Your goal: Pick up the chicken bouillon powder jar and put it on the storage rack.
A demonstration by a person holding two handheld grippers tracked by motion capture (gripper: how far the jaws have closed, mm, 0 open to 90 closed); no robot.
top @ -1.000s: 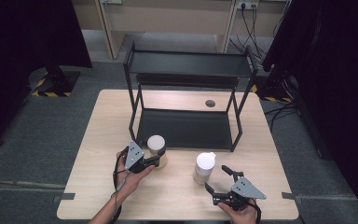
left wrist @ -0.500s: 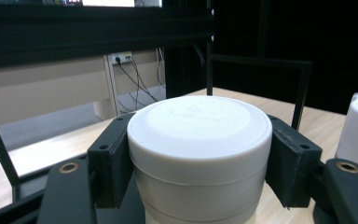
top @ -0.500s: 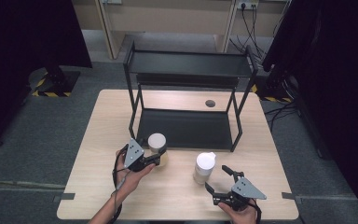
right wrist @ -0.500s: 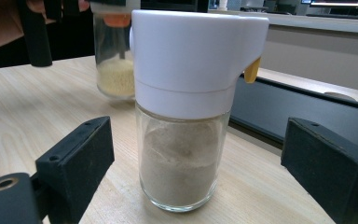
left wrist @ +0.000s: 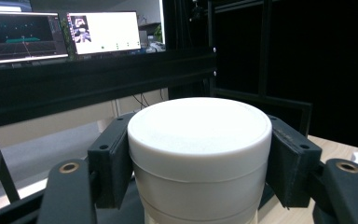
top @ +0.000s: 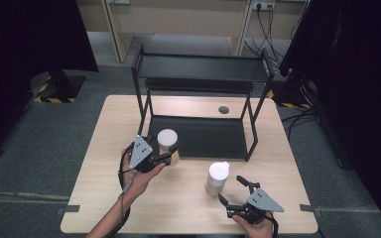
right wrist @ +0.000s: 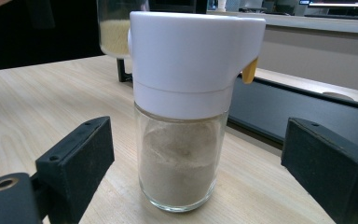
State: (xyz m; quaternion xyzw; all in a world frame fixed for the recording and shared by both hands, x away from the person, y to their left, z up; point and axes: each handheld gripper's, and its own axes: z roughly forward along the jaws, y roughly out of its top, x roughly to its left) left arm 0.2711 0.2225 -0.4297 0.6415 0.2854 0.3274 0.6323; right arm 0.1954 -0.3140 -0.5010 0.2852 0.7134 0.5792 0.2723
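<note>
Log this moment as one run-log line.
left gripper: shut on white-lidded jar | right gripper: open, jaws either side of spice jar, not touching | spice jar: upright on table | black shelf rack: bare

I am working in what looks like a lab or recording studio, not a home. A pale wooden table [top: 188, 198] stands on grey carpet [top: 39, 163] at the centre of the high view, ringed by black curtains [top: 25, 44] at the left and right edges. Yellow-black hazard tape [top: 54, 99] marks a stand base at the middle left. At the top right, cables [top: 268, 20] hang from wall sockets [top: 265, 6]. Two lit monitors [left wrist: 102, 32] glow at the upper left of the left gripper view.
</note>
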